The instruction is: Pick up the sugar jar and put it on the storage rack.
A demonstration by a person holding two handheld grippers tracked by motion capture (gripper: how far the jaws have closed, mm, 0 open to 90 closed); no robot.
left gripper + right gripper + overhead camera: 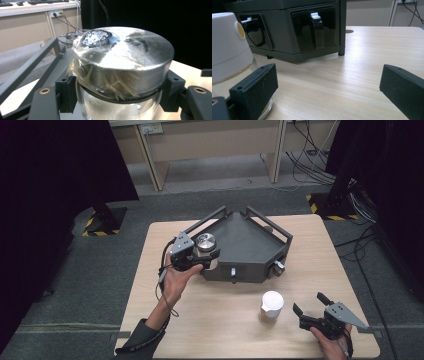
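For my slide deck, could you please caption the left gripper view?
Left hand-held gripper clamped on a glass jar just below its metal lid.

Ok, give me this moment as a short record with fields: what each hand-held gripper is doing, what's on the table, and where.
left hand-held gripper: shut on glass jar with metal lid, held at the rack's left corner
right hand-held gripper: open, holding nothing, low over the table
white-lidded jar: stands on the table, just left of the right hand-held gripper
dark grey rack: wedge-shaped, at the table's far middle
table: light wood
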